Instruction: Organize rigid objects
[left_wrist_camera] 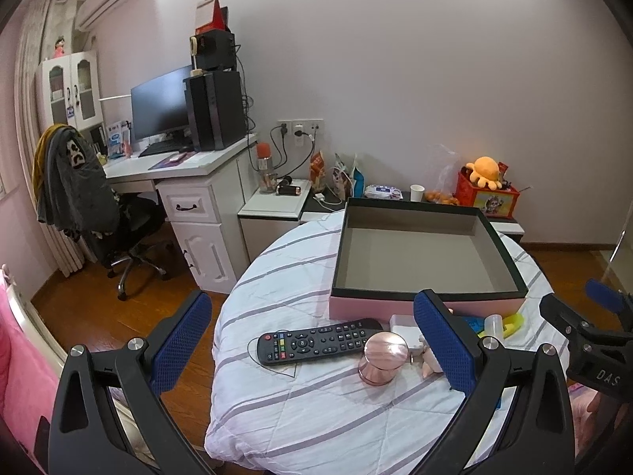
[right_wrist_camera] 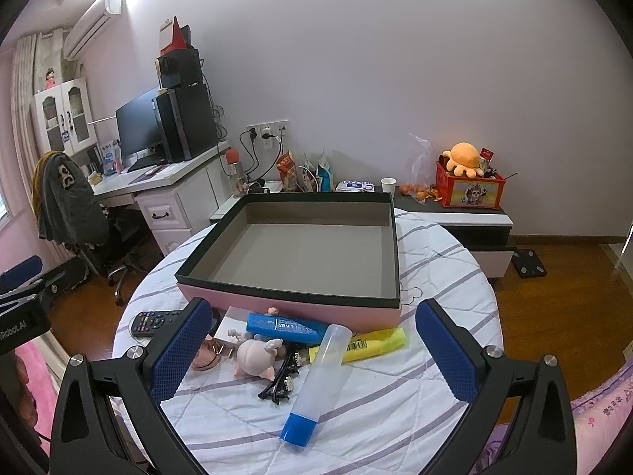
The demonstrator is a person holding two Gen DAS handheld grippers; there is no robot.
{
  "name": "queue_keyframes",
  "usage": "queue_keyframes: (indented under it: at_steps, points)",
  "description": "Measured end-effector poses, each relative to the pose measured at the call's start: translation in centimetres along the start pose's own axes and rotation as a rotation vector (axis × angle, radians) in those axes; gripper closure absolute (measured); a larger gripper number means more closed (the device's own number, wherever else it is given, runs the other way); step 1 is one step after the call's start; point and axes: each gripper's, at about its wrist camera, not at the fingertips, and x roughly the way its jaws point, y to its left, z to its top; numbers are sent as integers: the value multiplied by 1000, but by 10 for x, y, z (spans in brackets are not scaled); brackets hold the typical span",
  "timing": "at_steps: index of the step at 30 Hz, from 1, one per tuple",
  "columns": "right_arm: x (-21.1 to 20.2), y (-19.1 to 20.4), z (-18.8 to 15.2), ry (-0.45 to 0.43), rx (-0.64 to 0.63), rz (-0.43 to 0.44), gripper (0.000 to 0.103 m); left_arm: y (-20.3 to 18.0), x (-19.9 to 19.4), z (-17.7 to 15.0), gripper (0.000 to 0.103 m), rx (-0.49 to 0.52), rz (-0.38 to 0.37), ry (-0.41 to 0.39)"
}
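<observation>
An empty pink box with a dark rim (left_wrist_camera: 423,297) (right_wrist_camera: 300,308) sits at the back of the round table. In front of it lie a black remote (left_wrist_camera: 316,341) (right_wrist_camera: 152,321), a rose-gold jar (left_wrist_camera: 381,358) (right_wrist_camera: 205,354), a white block (left_wrist_camera: 401,326), a pig figurine (right_wrist_camera: 255,358), a blue liner tube (right_wrist_camera: 283,326), a yellow highlighter (right_wrist_camera: 372,343), a clear tube with a blue cap (right_wrist_camera: 316,376) and a black hair clip (right_wrist_camera: 279,386). My left gripper (left_wrist_camera: 316,350) is open above the remote and jar. My right gripper (right_wrist_camera: 312,350) is open above the clear tube.
The table wears a white striped cloth (left_wrist_camera: 316,415) (right_wrist_camera: 395,415). A desk with monitor and computer (left_wrist_camera: 190,118) and an office chair (left_wrist_camera: 91,206) stand at the left. A low cabinet (right_wrist_camera: 467,213) with a red toy box (right_wrist_camera: 469,188) stands behind the table.
</observation>
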Motion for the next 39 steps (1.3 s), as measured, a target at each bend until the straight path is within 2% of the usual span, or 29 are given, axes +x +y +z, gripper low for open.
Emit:
queue_keyframes:
  at_steps: [16, 39]
  points:
    - [-7, 7, 7, -8, -21, -34, 0, -8, 1, -6, 0, 29, 1, 27]
    - [-23, -1, -1, -7, -17, -90, 0, -18, -10, -14, 0, 59, -11, 38]
